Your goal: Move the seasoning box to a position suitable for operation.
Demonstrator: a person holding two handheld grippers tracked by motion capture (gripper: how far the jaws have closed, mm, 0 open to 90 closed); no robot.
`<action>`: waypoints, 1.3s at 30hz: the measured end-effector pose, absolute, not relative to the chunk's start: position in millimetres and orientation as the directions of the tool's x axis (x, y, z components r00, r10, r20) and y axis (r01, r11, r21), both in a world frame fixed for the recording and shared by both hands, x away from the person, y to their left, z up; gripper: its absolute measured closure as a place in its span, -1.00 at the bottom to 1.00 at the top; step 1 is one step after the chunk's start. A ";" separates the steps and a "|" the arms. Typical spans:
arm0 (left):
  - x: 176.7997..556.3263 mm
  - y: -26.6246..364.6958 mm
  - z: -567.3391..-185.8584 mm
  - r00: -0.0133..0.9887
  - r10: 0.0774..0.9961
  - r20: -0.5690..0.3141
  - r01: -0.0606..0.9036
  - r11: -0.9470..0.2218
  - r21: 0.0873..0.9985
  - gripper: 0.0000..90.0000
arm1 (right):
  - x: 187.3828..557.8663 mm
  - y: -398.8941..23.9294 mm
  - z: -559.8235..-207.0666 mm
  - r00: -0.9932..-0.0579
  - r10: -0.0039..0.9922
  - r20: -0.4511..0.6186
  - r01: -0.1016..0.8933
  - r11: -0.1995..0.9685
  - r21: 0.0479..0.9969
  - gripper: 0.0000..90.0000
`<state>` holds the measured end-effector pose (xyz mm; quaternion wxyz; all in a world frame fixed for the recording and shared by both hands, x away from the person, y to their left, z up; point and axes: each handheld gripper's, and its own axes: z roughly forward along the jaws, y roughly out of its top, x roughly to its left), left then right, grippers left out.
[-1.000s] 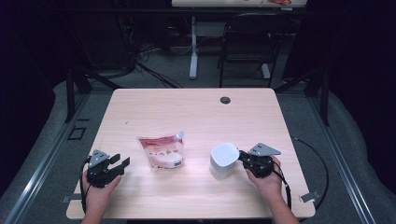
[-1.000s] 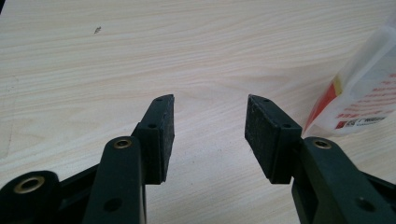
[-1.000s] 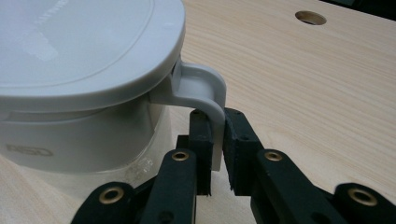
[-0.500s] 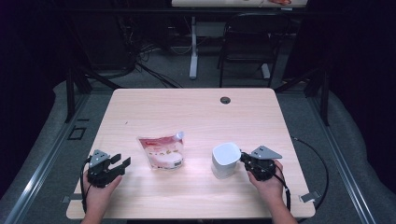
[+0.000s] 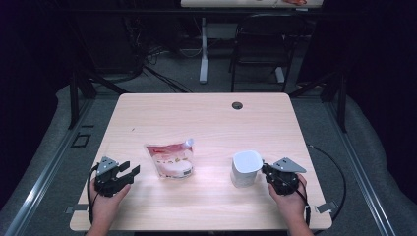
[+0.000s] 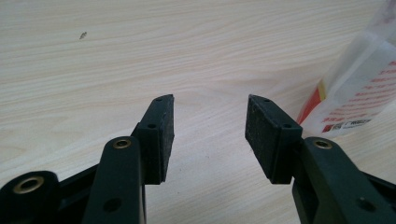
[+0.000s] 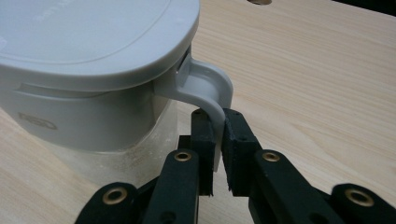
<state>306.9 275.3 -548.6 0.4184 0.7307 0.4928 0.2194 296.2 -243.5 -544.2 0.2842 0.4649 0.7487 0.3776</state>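
A white lidded container (image 5: 246,167) stands on the wooden table (image 5: 206,118) at the near right. In the right gripper view its curved handle (image 7: 210,86) runs down between the pads, and my right gripper (image 7: 219,126) is shut on it. From above, that right gripper (image 5: 266,172) sits just right of the container. A red and white pouch (image 5: 169,160) lies flat near the table's middle. My left gripper (image 5: 129,170) rests at the near left, open, with bare table between its pads. In the left gripper view, the left gripper (image 6: 210,126) has the pouch (image 6: 359,93) off to its right.
A dark round cable hole (image 5: 237,105) sits near the table's far edge. Behind the table are a chair (image 5: 260,49) and a desk leg on the floor. A cable trails from each gripper over the near edge.
The right gripper and the white container have shifted slightly to the right and toward the near edge. The left gripper and the pouch have stayed where they were.
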 end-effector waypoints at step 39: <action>308.7 273.1 -551.5 0.444 0.887 -0.131 0.564 -0.163 0.809 0.18 | 264.3 -268.5 -530.5 -0.422 0.904 0.075 0.447 0.135 0.884 0.44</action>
